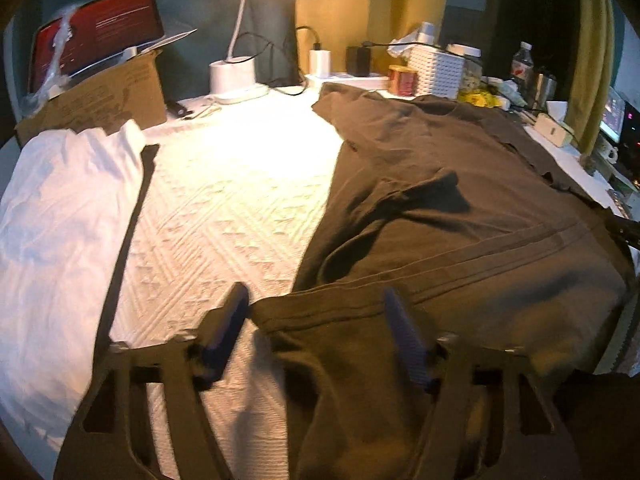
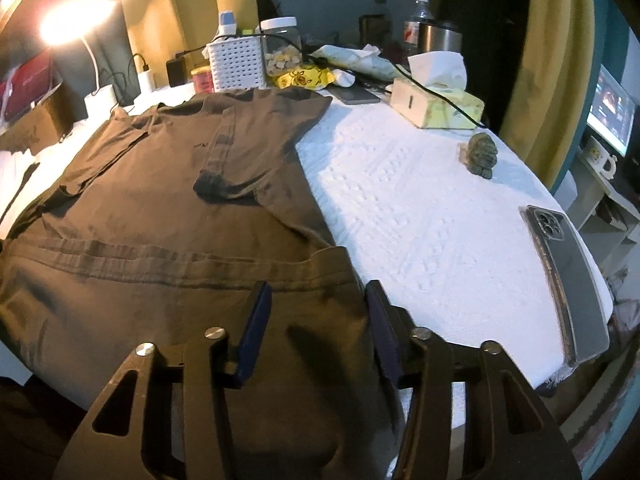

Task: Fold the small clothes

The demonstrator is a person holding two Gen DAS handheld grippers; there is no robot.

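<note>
A brown T-shirt (image 1: pixel 460 216) lies spread on the white textured tablecloth (image 1: pixel 224 216), neck toward the far side; its bottom part is folded up so the hem band crosses it. My left gripper (image 1: pixel 316 304) is open, its fingers straddling the shirt's near left folded corner. In the right wrist view the same shirt (image 2: pixel 160 208) fills the left half. My right gripper (image 2: pixel 316 300) is open, its fingers either side of the shirt's near right corner. Neither is closed on the cloth.
A white garment (image 1: pixel 60 216) lies folded at left. A cardboard box (image 1: pixel 108 96), laptop (image 1: pixel 96 28) and lamp base (image 1: pixel 232 76) stand at the back. A white basket (image 2: pixel 236 60), jar (image 2: pixel 282 46), tissue box (image 2: pixel 440 106), small figurine (image 2: pixel 482 152) and phone (image 2: pixel 568 280) lie at right.
</note>
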